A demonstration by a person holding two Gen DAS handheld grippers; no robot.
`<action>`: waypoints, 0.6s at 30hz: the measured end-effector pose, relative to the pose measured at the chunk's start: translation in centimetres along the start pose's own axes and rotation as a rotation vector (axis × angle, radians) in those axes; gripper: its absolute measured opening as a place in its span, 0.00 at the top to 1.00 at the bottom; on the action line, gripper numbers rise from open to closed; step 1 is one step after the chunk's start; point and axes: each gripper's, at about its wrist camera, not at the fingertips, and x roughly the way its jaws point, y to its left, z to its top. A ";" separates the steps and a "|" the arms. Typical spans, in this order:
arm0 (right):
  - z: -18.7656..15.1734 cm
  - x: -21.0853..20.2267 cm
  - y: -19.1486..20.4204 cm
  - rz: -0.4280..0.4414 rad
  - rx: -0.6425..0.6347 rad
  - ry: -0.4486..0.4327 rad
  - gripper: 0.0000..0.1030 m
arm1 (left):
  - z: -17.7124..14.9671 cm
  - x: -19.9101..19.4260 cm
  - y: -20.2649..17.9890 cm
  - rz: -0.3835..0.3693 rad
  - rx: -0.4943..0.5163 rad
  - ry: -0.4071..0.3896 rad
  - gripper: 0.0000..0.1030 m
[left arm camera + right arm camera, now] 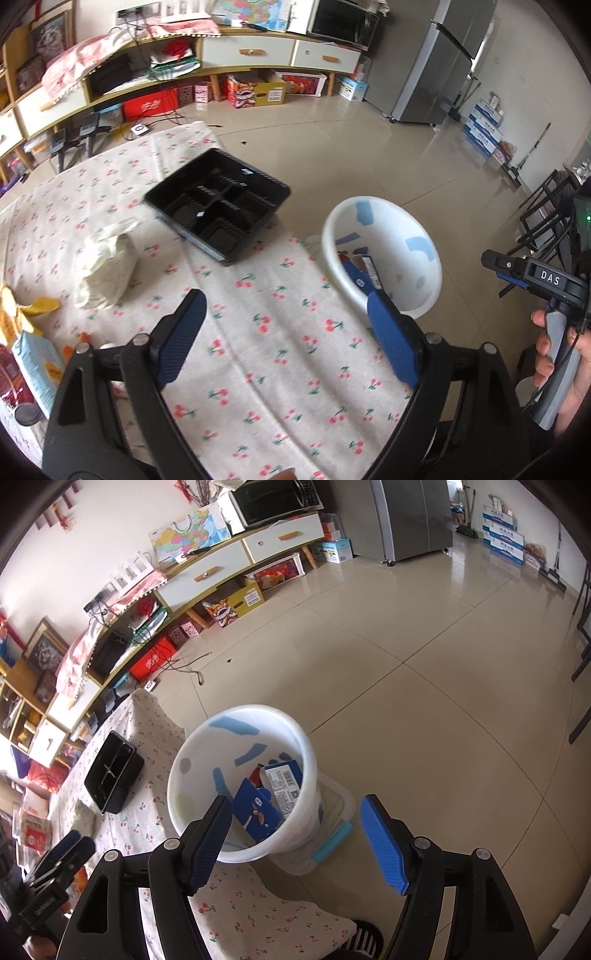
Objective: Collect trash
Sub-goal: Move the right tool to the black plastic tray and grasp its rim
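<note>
A white bin [384, 254] [240, 786] stands beside the table's right edge and holds a blue carton [266, 801] and other scraps. A black divided plastic tray [218, 203] [112, 771] lies on the cherry-print tablecloth [258, 332]. A crumpled white paper bag [105, 269] lies left of the tray. My left gripper [286, 332] is open and empty above the cloth, near the table's front. My right gripper [299, 834] is open and empty above the bin's near rim; it also shows in the left wrist view [532, 277].
Yellow and light-blue wrappers and boxes [29, 354] lie at the table's left edge. A clear lidded box [325, 834] sits under the bin on the tiled floor. A long low cabinet [184, 66] and a fridge [436, 62] stand farther back.
</note>
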 end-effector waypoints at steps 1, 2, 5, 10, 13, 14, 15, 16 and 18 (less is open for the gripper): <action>0.0 0.1 0.4 0.001 -0.007 0.001 0.28 | -0.2 -0.4 0.6 0.006 -0.007 -0.004 0.14; 0.0 0.1 0.9 0.002 -0.014 0.002 0.28 | -0.4 -0.8 1.2 0.014 -0.013 -0.006 0.14; -0.2 0.3 2.0 0.005 -0.032 0.006 0.27 | -1.2 -2.0 2.8 0.032 -0.028 -0.010 0.14; -0.6 0.7 4.7 0.019 -0.079 0.023 0.25 | -2.5 -4.0 6.2 0.072 -0.059 -0.016 0.14; -1.1 0.9 6.5 0.030 -0.114 0.033 0.25 | -3.3 -5.1 8.4 0.097 -0.091 -0.015 0.14; -1.3 1.0 7.1 0.032 -0.126 0.035 0.25 | -3.6 -5.5 9.1 0.103 -0.102 -0.015 0.14; -1.5 1.1 7.9 0.035 -0.140 0.039 0.24 | -3.8 -5.8 9.8 0.109 -0.113 -0.016 0.14; -1.6 1.2 8.4 0.037 -0.149 0.041 0.24 | -4.1 -6.2 10.7 0.117 -0.125 -0.017 0.14; -1.9 1.5 9.7 0.040 -0.169 0.048 0.24 | -4.6 -6.9 12.2 0.133 -0.144 -0.020 0.14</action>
